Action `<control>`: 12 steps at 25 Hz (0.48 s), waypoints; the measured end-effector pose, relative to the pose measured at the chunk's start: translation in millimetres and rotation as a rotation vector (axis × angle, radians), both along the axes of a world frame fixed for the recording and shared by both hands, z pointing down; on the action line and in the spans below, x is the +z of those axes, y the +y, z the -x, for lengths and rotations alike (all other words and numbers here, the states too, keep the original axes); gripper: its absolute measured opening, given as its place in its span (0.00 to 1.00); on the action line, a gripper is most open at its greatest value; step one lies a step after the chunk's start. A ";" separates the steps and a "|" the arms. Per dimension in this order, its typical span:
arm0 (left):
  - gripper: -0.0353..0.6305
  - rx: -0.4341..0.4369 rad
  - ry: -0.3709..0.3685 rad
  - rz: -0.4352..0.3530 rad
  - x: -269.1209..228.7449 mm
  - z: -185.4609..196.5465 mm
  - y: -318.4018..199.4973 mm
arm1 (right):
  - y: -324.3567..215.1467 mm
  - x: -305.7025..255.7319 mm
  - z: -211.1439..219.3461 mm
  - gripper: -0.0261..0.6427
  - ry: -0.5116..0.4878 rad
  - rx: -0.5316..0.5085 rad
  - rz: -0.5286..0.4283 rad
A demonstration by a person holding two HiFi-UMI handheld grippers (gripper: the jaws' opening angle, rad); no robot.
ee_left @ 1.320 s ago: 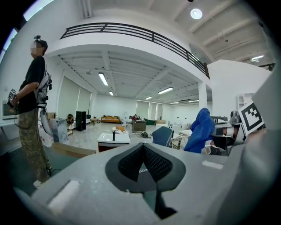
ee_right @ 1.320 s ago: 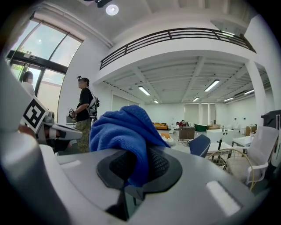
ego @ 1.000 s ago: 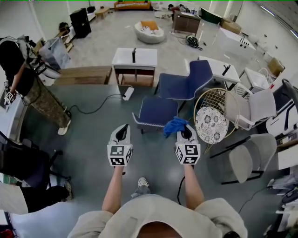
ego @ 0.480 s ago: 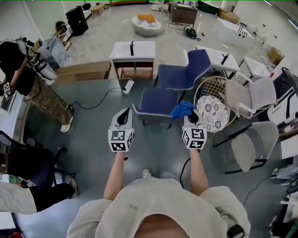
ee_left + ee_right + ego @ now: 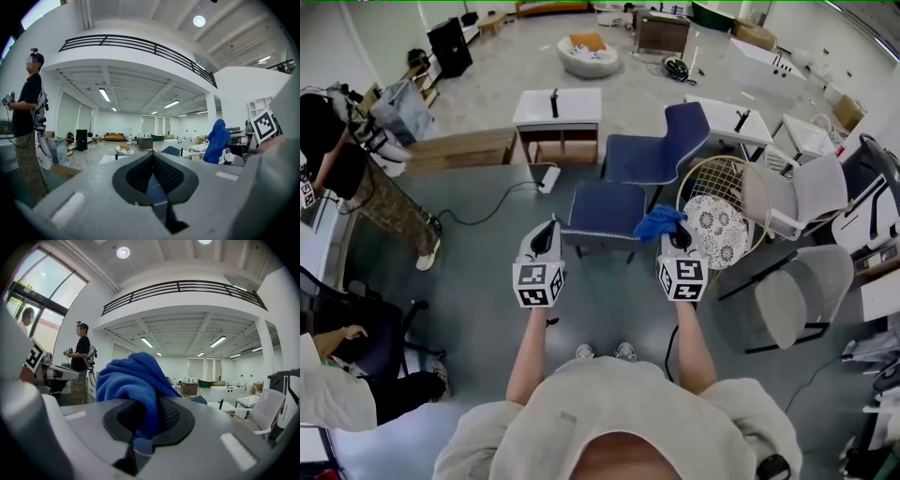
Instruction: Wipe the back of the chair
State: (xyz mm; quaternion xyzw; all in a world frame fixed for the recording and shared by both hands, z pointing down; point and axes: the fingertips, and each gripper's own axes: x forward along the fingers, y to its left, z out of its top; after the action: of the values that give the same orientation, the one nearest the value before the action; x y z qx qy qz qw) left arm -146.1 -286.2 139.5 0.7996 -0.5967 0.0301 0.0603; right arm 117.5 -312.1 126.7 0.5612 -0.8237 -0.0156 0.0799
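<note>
A blue chair (image 5: 602, 212) stands just ahead of me, and a second blue chair (image 5: 661, 148) with a tall curved back stands behind it. My right gripper (image 5: 672, 232) is shut on a bunched blue cloth (image 5: 658, 223), which fills the middle of the right gripper view (image 5: 136, 390). That gripper hovers over the near chair's right front corner. My left gripper (image 5: 547, 232) floats left of the chair seat with its jaws together and nothing between them (image 5: 152, 180). The cloth (image 5: 217, 140) also shows at the right of the left gripper view.
A round wire chair with a patterned cushion (image 5: 711, 230) stands right of the blue chairs, with white chairs (image 5: 797, 305) beyond. A cable and power strip (image 5: 548, 179) lie on the floor to the left. A person (image 5: 356, 173) stands far left near a white table (image 5: 558, 111).
I have stepped a little closer and left; the chairs have shifted left in view. Both grippers keep their spacing, and the cloth stays held in the right one.
</note>
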 end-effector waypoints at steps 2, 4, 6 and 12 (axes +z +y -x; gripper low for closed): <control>0.06 -0.005 0.004 -0.001 0.0 -3.7 1.8 | 3.0 1.4 -4.5 0.10 0.001 -0.003 0.002; 0.06 -0.008 0.000 0.001 -0.1 -3.9 4.2 | 5.8 4.2 -6.2 0.10 -0.005 -0.002 0.010; 0.06 -0.013 -0.004 0.006 1.9 -2.5 8.3 | 8.7 8.1 -6.1 0.10 -0.012 -0.002 0.020; 0.06 -0.020 -0.011 0.007 2.1 -2.5 16.2 | 12.7 10.8 -2.7 0.10 -0.016 -0.015 0.028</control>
State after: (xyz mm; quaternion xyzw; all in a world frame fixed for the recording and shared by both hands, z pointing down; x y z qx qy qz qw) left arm -143.6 -270.0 141.5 0.7933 -0.6047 0.0363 0.0601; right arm 120.2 -299.4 137.5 0.5539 -0.8286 -0.0001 0.0811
